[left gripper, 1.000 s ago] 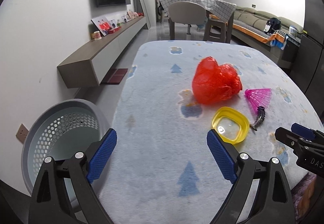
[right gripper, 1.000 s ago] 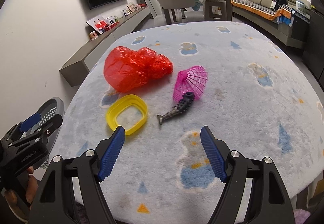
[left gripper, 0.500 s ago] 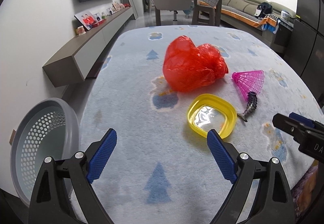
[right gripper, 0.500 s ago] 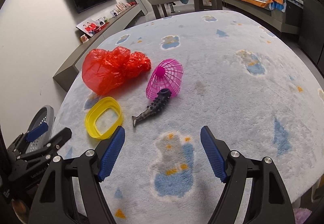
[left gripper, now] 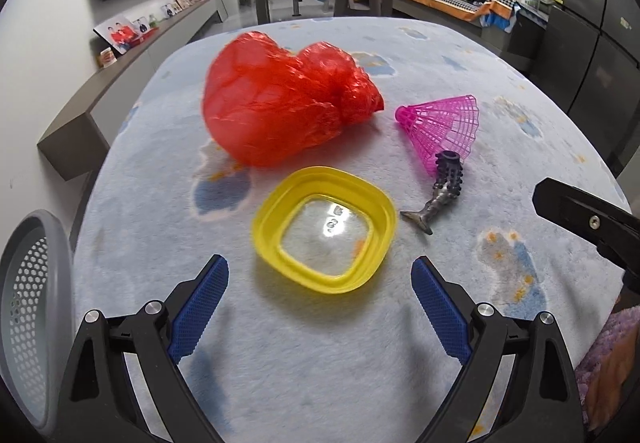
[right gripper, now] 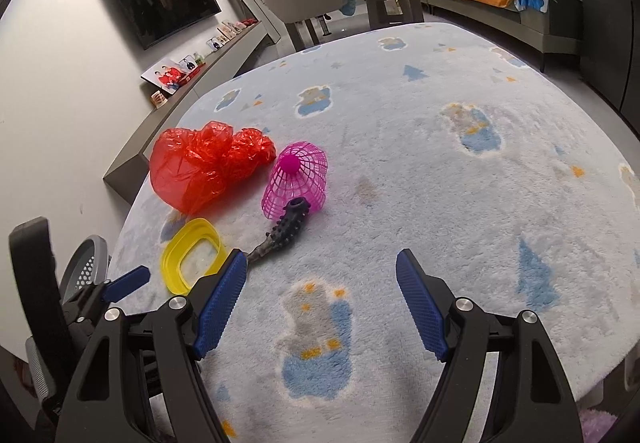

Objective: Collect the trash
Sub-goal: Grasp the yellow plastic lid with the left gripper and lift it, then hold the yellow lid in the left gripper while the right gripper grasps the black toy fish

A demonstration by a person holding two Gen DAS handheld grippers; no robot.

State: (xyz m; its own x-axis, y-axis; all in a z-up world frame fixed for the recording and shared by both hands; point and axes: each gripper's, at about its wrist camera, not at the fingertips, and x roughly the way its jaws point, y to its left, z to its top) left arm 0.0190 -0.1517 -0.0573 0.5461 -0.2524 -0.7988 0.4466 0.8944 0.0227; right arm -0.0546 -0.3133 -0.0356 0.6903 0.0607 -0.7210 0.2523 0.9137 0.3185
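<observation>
Pale blue fleece cover [left gripper: 320,383] with cloud and tree print, spread over a rounded table. Four items lie in a loose cluster on it.

Left gripper [left gripper: 320,307]: blue-padded fingers spread wide, nothing between them. It hangs low over the cover, just short of the yellow lid [left gripper: 325,235], which lies flat with its rim up and a clear centre panel.

Beyond the lid, a crumpled red plastic bag [left gripper: 280,107], the largest item. To its right, a pink plastic shuttlecock [left gripper: 444,127] on its side. A dark spiky fish-tailed toy [left gripper: 442,191] lies just beside the shuttlecock skirt; contact cannot be judged.

Right gripper [right gripper: 320,303]: fingers also wide apart, empty, over bare cover near the table edge. The toy's tail end shows just past its left finger.

Grey perforated basket [left gripper: 28,323] sits below the table's left edge, off the cover.
</observation>
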